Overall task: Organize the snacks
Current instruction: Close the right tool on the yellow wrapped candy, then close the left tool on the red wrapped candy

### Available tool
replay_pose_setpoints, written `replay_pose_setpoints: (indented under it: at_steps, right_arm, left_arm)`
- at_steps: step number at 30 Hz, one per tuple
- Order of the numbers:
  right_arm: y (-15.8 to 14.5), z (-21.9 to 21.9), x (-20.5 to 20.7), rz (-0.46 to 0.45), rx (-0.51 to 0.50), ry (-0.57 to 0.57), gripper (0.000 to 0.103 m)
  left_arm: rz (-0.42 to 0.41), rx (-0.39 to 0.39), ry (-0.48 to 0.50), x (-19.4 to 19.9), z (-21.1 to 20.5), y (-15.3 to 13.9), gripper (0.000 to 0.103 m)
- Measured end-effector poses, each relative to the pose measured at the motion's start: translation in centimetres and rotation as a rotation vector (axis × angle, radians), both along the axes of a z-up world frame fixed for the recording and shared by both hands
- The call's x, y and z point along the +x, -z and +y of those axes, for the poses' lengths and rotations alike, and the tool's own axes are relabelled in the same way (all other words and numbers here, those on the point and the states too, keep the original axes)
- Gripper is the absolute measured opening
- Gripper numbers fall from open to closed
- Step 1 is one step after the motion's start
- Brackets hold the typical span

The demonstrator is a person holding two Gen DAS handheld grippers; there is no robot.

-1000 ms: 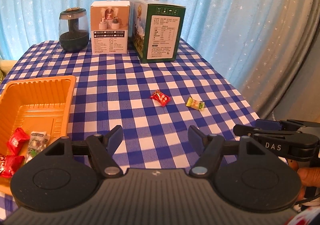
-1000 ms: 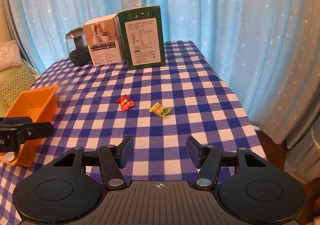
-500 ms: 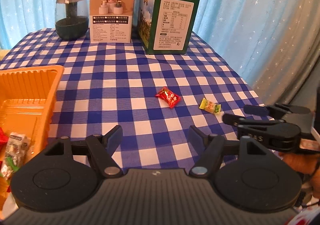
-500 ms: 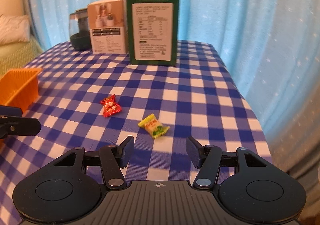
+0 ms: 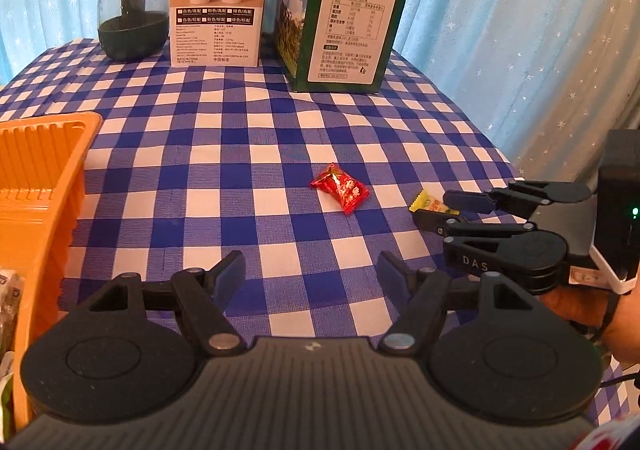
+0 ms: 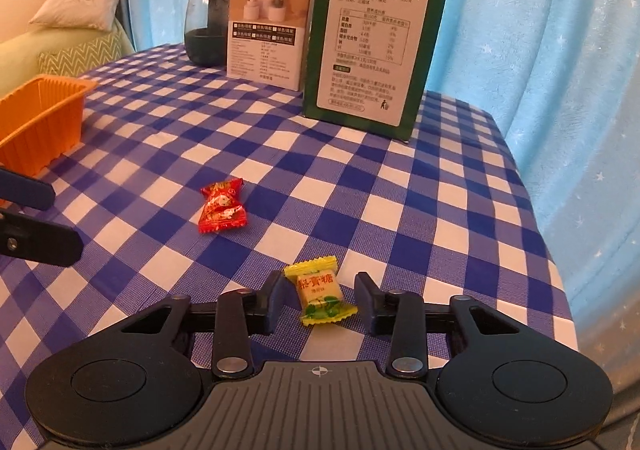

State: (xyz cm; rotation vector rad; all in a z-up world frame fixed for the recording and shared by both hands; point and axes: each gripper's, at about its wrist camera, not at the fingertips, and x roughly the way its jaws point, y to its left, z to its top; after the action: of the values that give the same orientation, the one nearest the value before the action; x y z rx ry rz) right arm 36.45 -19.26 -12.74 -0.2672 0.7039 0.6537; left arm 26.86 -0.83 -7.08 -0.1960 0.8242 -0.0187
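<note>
A: Left wrist view first. How far along is the sorting?

B: Partly done, I judge. The orange tray (image 5: 44,178) sits at nine o'clock with a few wrapped sweets just showing at its lower edge. Two sweets are not yet in it and lie on the checked bench (image 5: 240,154): a red candy (image 5: 340,188) near centre, and a yellow candy (image 5: 430,206) at three o'clock.

A: And the jaws there?

B: The left gripper (image 5: 310,270) has its jaws spread, nothing between them, the red candy ahead at twelve o'clock. The right gripper (image 5: 436,210) comes in from three o'clock, fingers either side of the yellow candy.

A: Right wrist view?

B: The right gripper (image 6: 320,298) is closing its jaws; the yellow candy (image 6: 320,292) lies between them on the bench, a small gap on each side, so not pinched yet. The red candy (image 6: 222,206) is at eleven o'clock, the tray (image 6: 40,118) at nine.

A: How does the yellow one look?

B: A small pillow-shaped sweet, yellow wrapper with crimped ends, red lettering, green print at the lower end. It lies flat, its long axis running towards the camera.
</note>
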Motion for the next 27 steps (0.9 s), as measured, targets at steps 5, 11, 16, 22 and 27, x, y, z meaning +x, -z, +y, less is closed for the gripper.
replay_pose_setpoints:
  at_steps: [5, 11, 16, 22, 27]
  right_arm:
    - [-0.4, -0.1, -0.2, 0.048, 0.036, 0.043, 0.021]
    - [-2.4, -1.7, -0.5, 0.144, 0.138, 0.352, 0.021]
    - [-3.8, -2.4, -1.5, 0.127, 0.160, 0.453, 0.021]
    - [-4.0, -2.9, -1.4, 0.113, 0.184, 0.480, 0.021]
    - [-3.3, -2.8, -1.8, 0.103, 0.153, 0.473, 0.021]
  left_arm:
    - [-0.001, -0.016, -0.010, 1.0, -0.1, 0.4, 0.069]
    - [-0.009, -0.059, -0.045, 3.2, 0.0, 1.2, 0.066]
    - [-0.019, -0.087, -0.054, 5.7, -0.2, 1.7, 0.051]
    - [0.003, -0.114, -0.051, 8.3, -1.0, 3.1, 0.039]
    - [-0.007, -0.123, -0.071, 9.5, -1.7, 3.8, 0.037]
